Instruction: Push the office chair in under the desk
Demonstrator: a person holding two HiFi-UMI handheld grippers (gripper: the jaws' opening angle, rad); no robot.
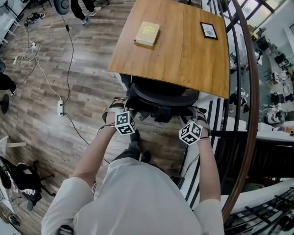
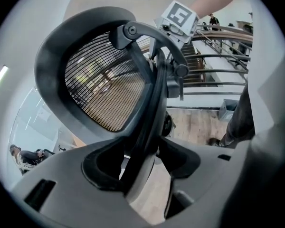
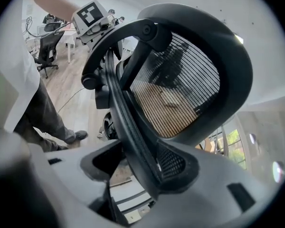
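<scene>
Clamped with the left gripper (image 2: 142, 161) on the left rim of the mesh backrest (image 2: 104, 80), jaws pinched tight on the dark frame. Clamped likewise with the right gripper (image 3: 138, 171) on the right rim, jaws pressed onto frame and mesh. Holding the office chair (image 1: 161, 98) from behind at the near edge of the wooden desk (image 1: 181, 58), backrest just outside the top. Farther out on the desk, a yellow book (image 1: 147, 33) and a small black frame (image 1: 208, 30), well apart.
</scene>
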